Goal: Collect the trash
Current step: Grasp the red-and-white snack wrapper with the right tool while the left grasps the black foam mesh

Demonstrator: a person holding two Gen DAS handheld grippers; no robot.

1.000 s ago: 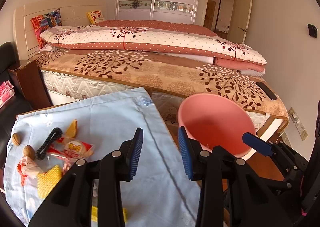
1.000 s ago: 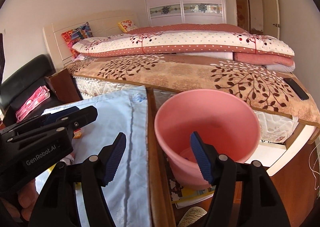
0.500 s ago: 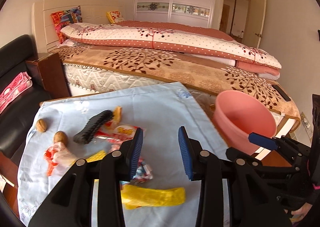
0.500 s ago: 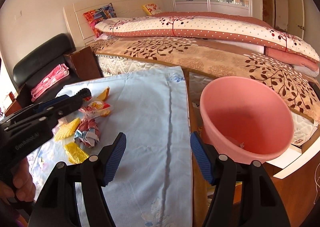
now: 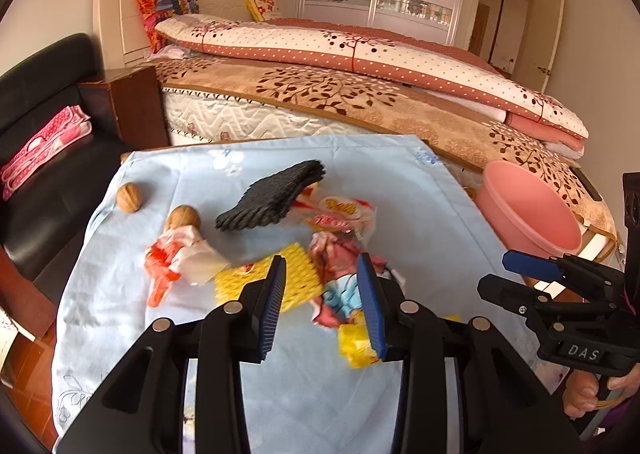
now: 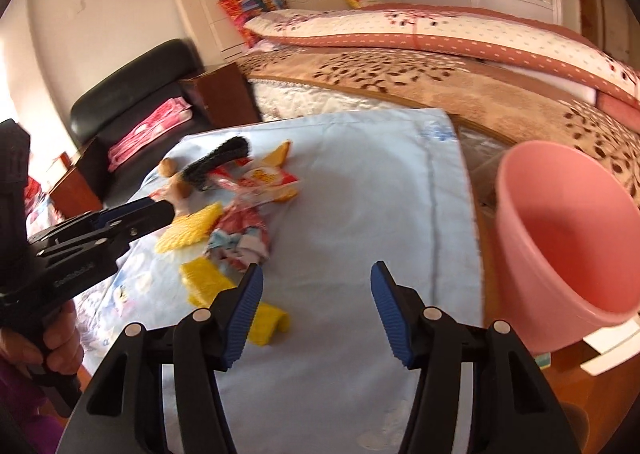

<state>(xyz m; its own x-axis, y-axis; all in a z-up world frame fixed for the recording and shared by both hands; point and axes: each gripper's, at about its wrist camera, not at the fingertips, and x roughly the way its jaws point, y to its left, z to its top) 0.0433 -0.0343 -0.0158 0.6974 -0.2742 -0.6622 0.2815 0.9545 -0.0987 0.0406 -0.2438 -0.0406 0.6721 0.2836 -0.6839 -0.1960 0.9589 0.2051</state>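
Observation:
A pile of trash lies on the light blue cloth (image 5: 416, 206): a crumpled pink and blue wrapper (image 5: 340, 270), a yellow waffle piece (image 5: 298, 278), a yellow wrapper (image 5: 354, 342), a snack bag (image 5: 340, 214), a red and white wrapper (image 5: 180, 258), a black ribbed piece (image 5: 272, 200) and two walnuts (image 5: 129, 196). My left gripper (image 5: 322, 306) hangs open just above the crumpled wrapper, not pressing on it. The pink bucket (image 6: 560, 238) stands off the cloth's right edge. My right gripper (image 6: 316, 310) is over bare cloth, its jaws closing with nothing between them, right of the pile (image 6: 240, 234).
A bed (image 5: 360, 94) with a folded quilt runs along the far side. A black sofa (image 5: 44, 174) with a pink cloth and a dark wooden nightstand (image 5: 128, 110) stand at the left. A hand grips each gripper's handle at the frame edges.
Both grippers have swung left, away from the pink bucket and over the trash pile. The left one sank toward the crumpled wrapper. The right jaws stand a little narrower.

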